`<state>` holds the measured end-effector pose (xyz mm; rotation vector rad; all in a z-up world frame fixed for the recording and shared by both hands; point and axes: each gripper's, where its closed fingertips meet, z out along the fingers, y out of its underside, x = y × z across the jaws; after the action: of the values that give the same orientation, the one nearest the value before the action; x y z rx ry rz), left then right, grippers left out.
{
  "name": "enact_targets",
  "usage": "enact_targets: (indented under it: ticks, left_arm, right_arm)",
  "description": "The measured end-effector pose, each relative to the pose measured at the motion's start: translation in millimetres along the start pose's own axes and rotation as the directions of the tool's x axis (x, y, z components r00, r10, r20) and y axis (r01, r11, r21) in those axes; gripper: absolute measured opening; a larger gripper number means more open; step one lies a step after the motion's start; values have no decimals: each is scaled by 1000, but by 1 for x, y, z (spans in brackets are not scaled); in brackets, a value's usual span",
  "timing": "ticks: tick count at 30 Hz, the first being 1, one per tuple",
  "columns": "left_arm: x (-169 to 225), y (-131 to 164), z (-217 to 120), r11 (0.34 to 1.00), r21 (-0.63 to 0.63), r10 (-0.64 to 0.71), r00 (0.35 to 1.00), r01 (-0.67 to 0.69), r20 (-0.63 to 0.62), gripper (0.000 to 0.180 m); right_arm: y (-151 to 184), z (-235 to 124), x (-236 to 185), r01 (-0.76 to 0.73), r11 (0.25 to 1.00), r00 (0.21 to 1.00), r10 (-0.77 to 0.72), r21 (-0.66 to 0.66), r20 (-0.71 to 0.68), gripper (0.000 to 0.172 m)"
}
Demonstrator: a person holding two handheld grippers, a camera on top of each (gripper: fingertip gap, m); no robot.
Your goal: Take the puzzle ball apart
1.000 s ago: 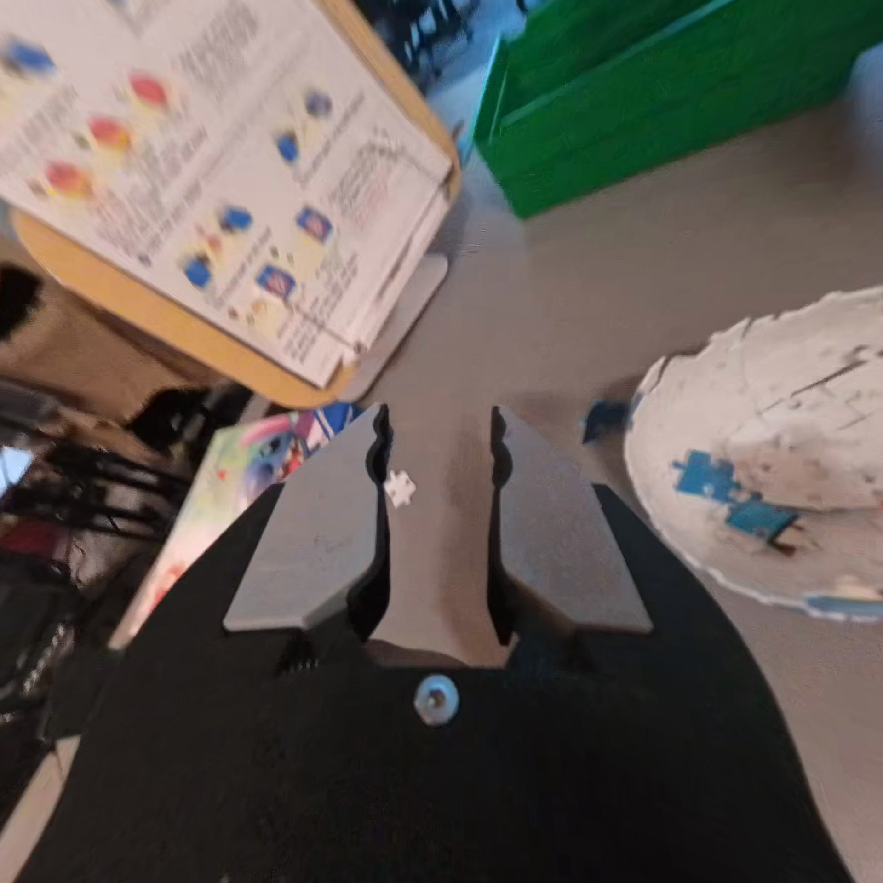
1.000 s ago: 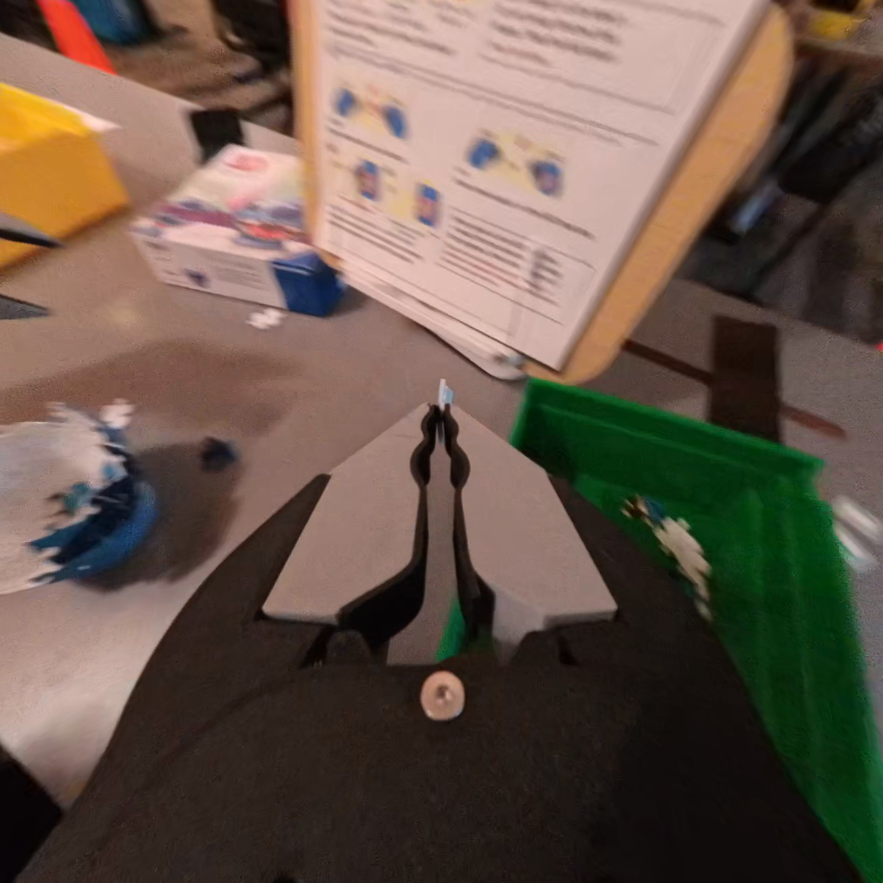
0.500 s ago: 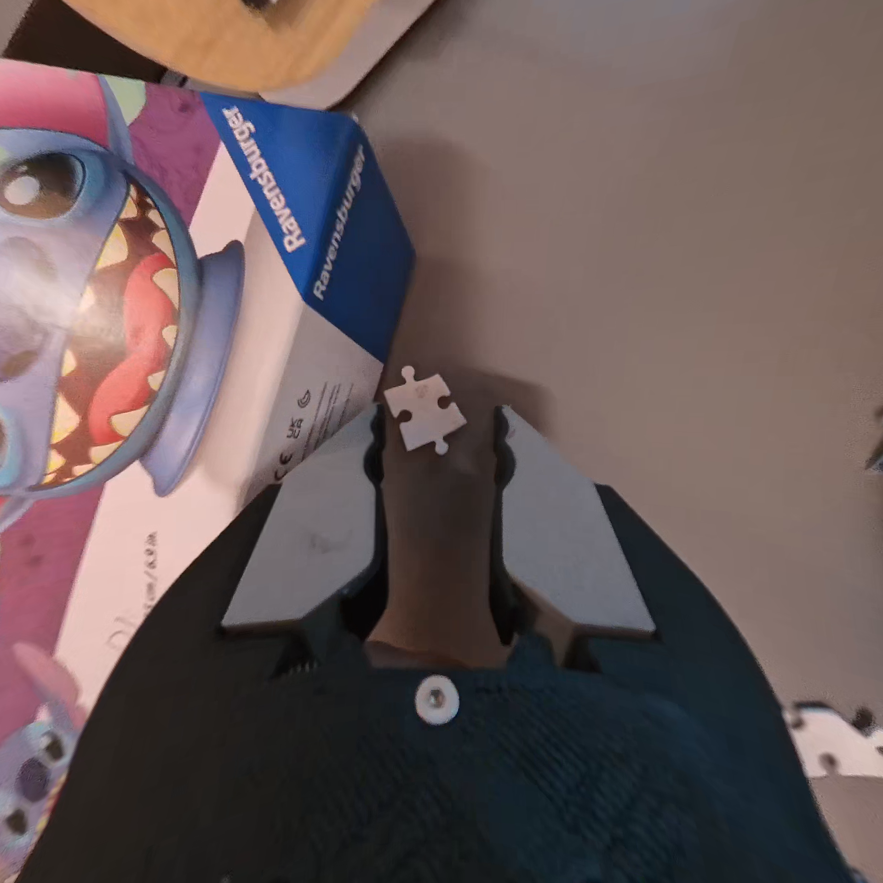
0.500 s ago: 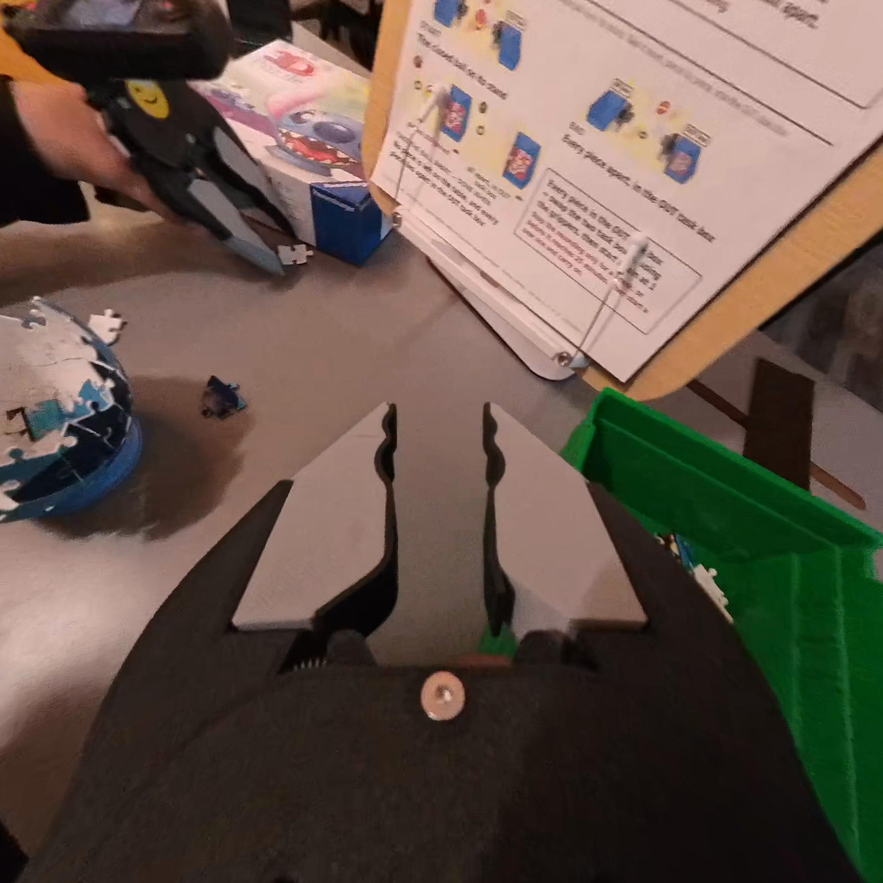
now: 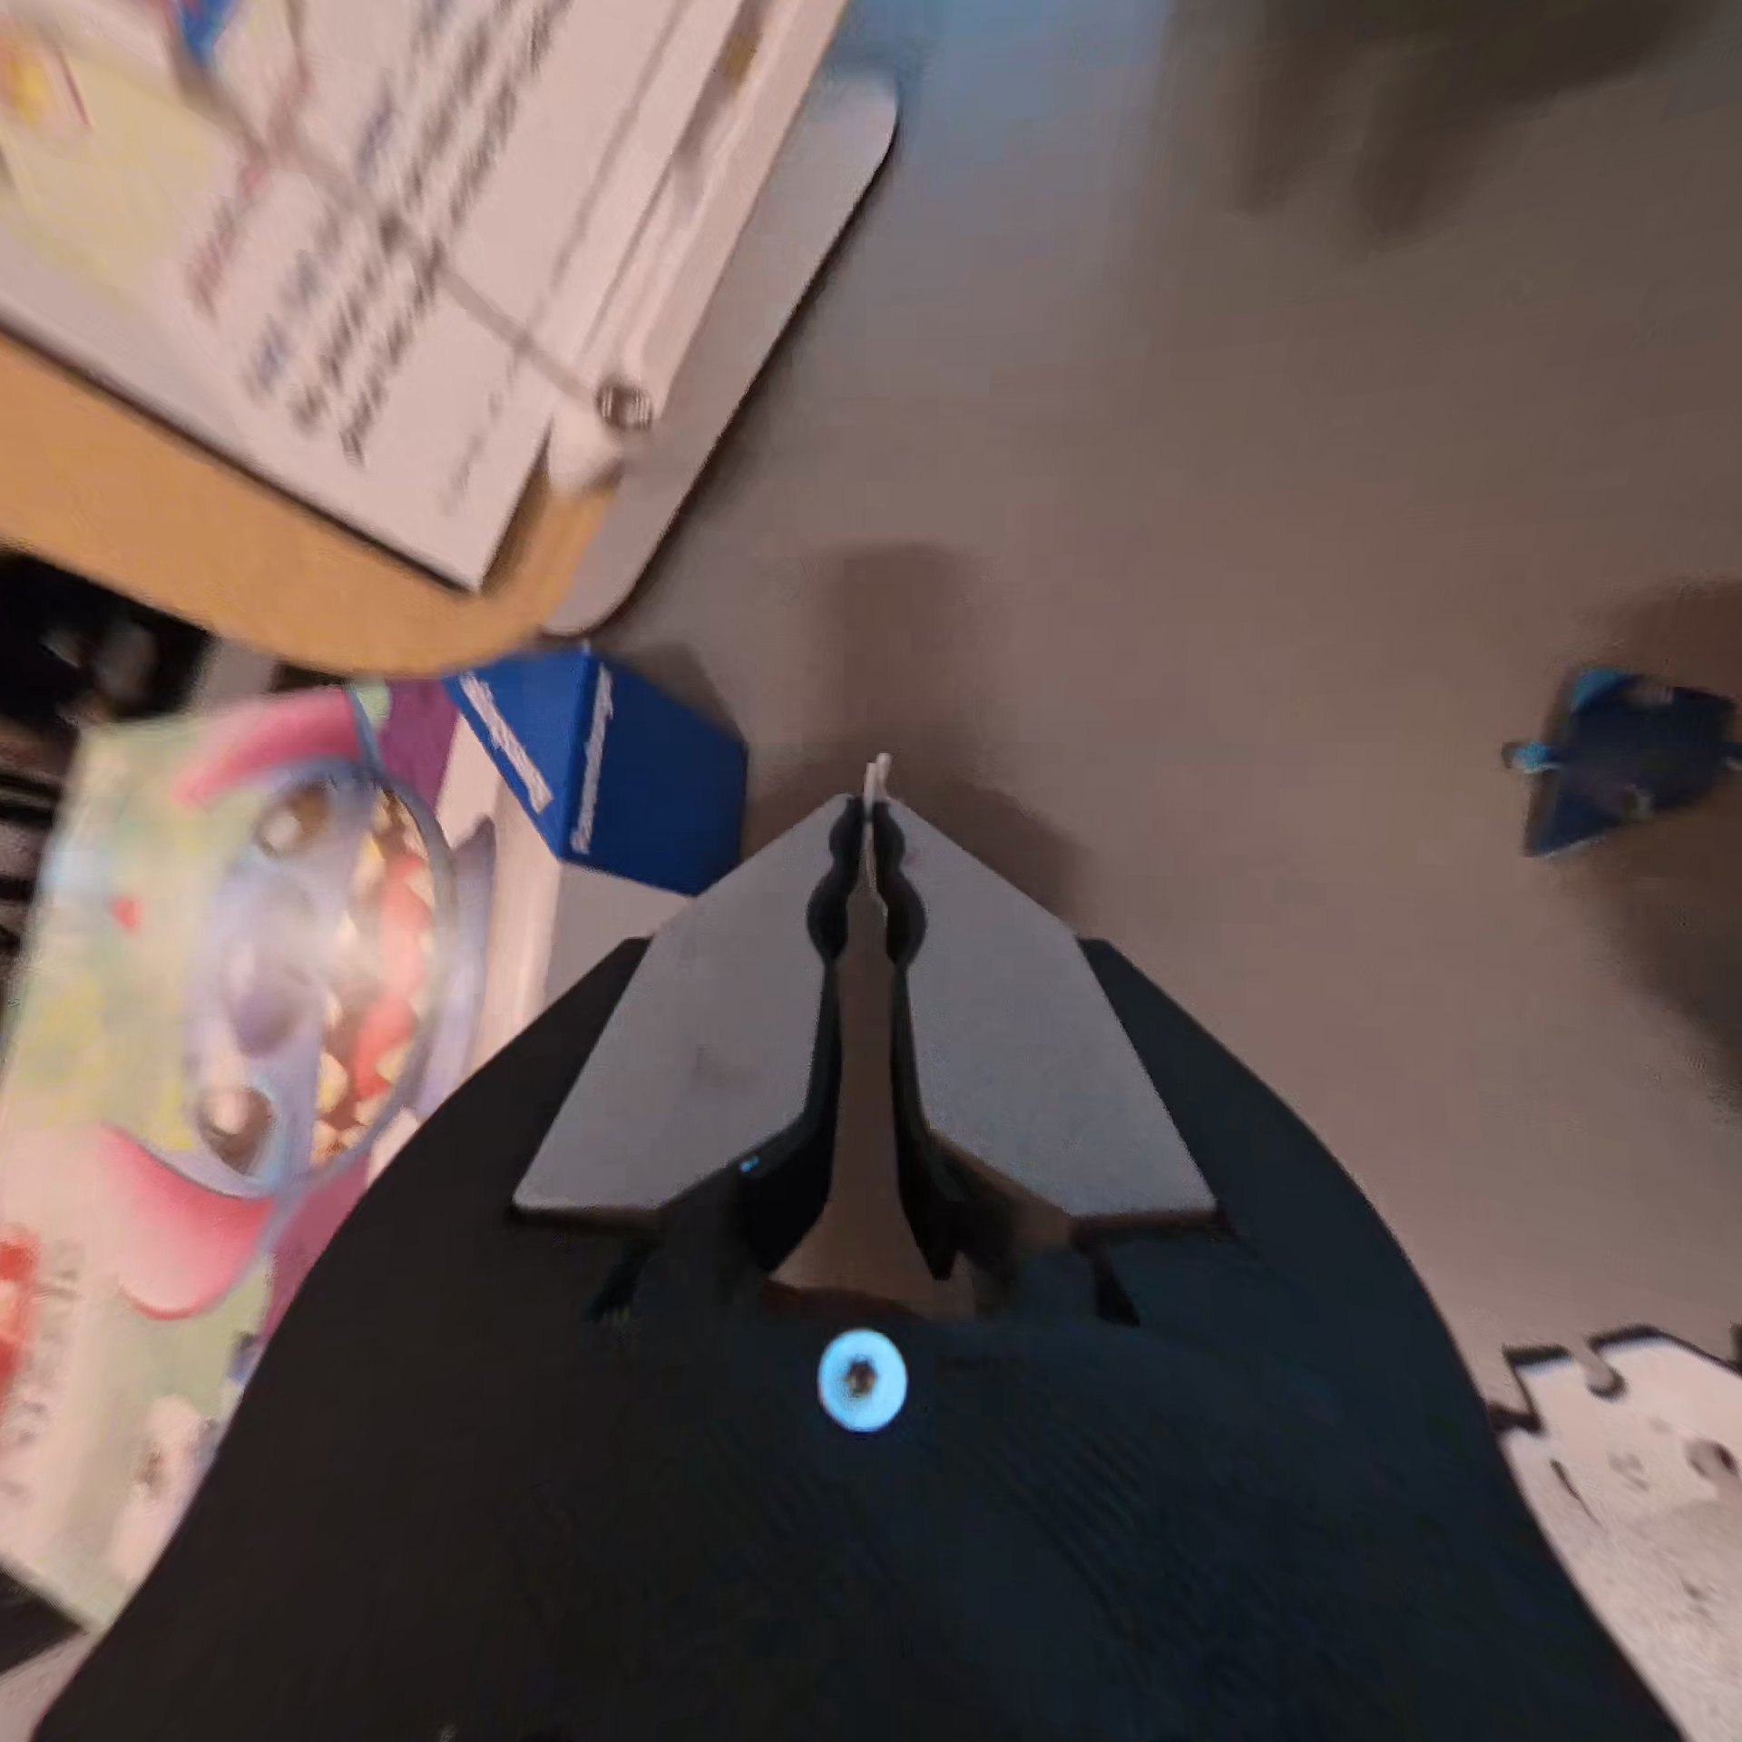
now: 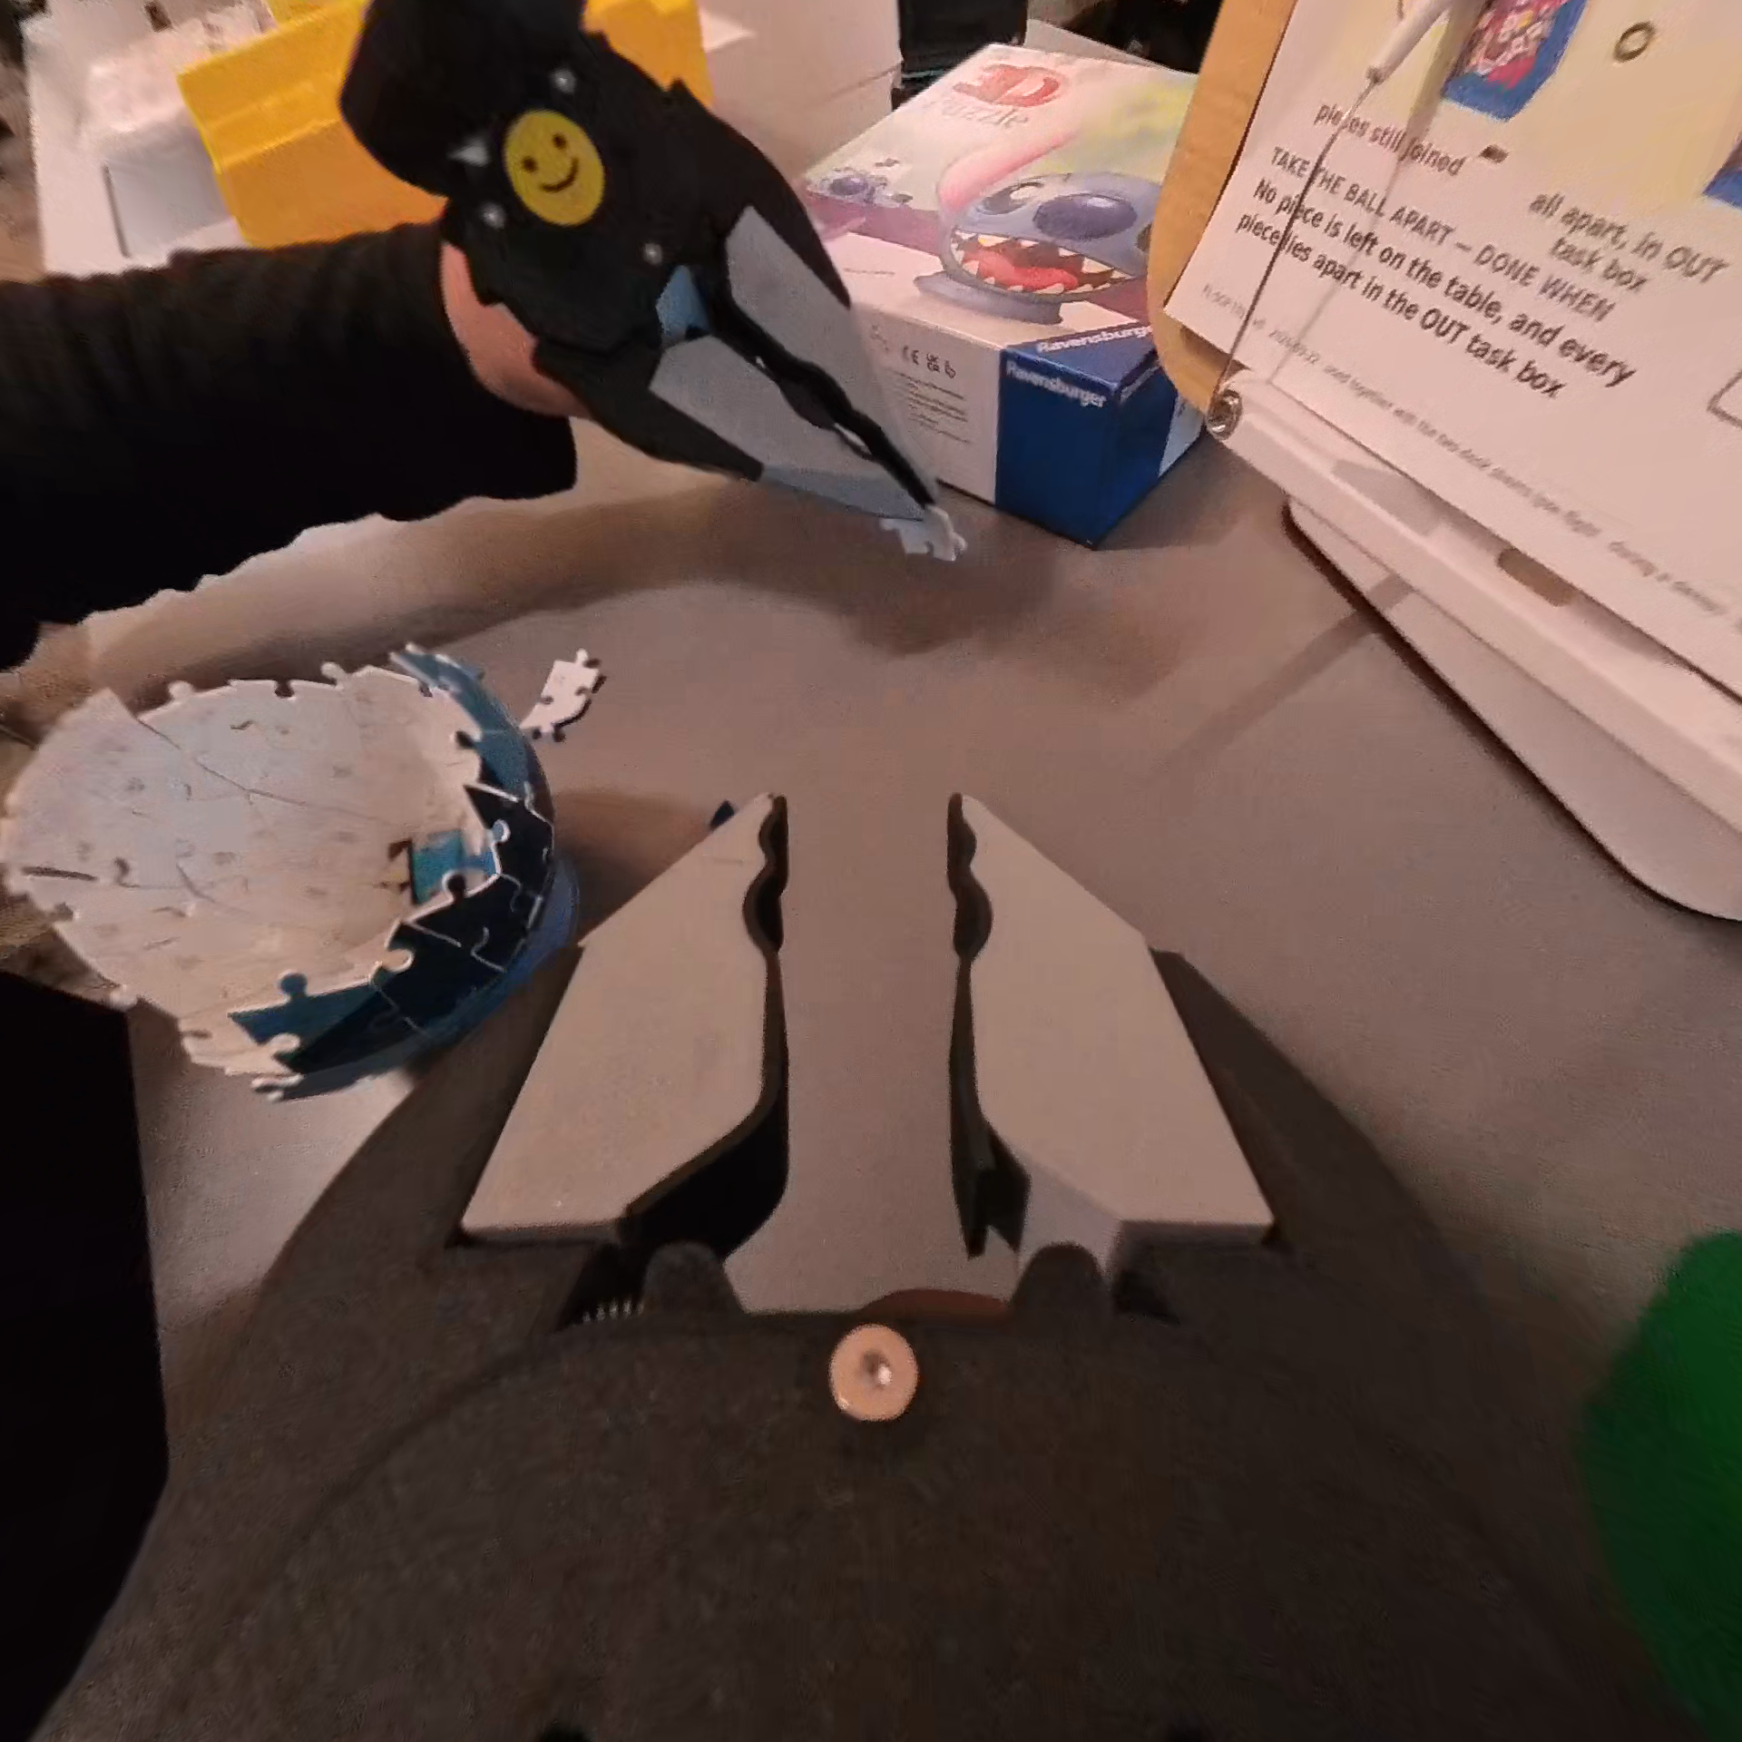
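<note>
In the left wrist view, the left gripper [image 5: 872,811] has its fingers clamped together on a thin white puzzle piece [image 5: 879,782] held edge-on above the grey bench [image 5: 1225,471], just beside the blue corner of the puzzle box [image 5: 622,764], with a loose dark blue piece [image 5: 1621,773] lying well apart to the right. In the right wrist view, the right gripper [image 6: 862,820] hangs over bare bench with its fingers apart and nothing between them. To its left, the half puzzle ball [image 6: 273,867] is partly assembled, one white piece [image 6: 566,683] lies loose just beside its rim, and a blurred green shape [image 6: 1668,1470] fills the lower right corner.
</note>
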<state>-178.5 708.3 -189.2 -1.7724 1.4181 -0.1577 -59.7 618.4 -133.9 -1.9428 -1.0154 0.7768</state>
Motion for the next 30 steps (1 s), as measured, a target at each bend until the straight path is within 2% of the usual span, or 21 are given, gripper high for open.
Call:
enact_targets:
  ticks: [3,5,6,8,10,11,15,17,19,22,25,27,30]
  left_arm:
    - [-1,-2,-4,990,-73,127,990,-122,61,0]
    - [1,-6,-6,988,-36,150,987,-148,55,0]
    - [6,-11,-8,990,-4,144,989,-143,32,0]
    - [25,-37,-22,972,149,186,982,-182,-17,0]
    - [50,-65,-40,942,288,211,973,-175,-98,0]
    - [60,-77,-48,929,338,212,967,-154,-142,0]
    - [91,-113,-77,868,492,233,931,-69,-280,0]
    - [91,-121,-79,862,504,211,938,-47,-273,0]
    - [91,-125,-80,857,516,188,937,-9,-295,0]
    - [89,-126,-80,861,507,135,941,44,-311,4]
    - [82,-119,-91,867,495,85,959,63,-271,25]
    - [79,-101,-102,888,455,50,966,74,-255,30]
    - [70,-59,-114,923,369,-34,979,108,-202,30]
  right_arm:
    - [13,25,16,-52,995,999,51,-85,-3,33]
    - [16,35,21,-45,994,999,45,-103,-8,30]
    - [13,39,16,-47,995,998,50,-89,26,30]
    - [2,43,0,-39,998,993,43,-41,109,36]
    - [-12,43,-12,20,1000,991,-23,21,135,45]
    - [-17,41,-19,59,997,987,-66,47,149,44]
    - [-30,34,-39,207,973,969,-218,104,112,33]
    - [-32,28,-47,277,954,953,-288,119,90,3]
    - [-32,24,-49,320,940,943,-328,115,51,0]
    - [-27,16,-47,306,949,951,-309,70,29,0]
    - [-26,-20,-27,294,955,953,-289,39,-92,0]
    - [-23,-68,13,266,964,923,-261,-20,-282,0]
    - [0,-144,85,103,987,834,-155,-126,-530,0]
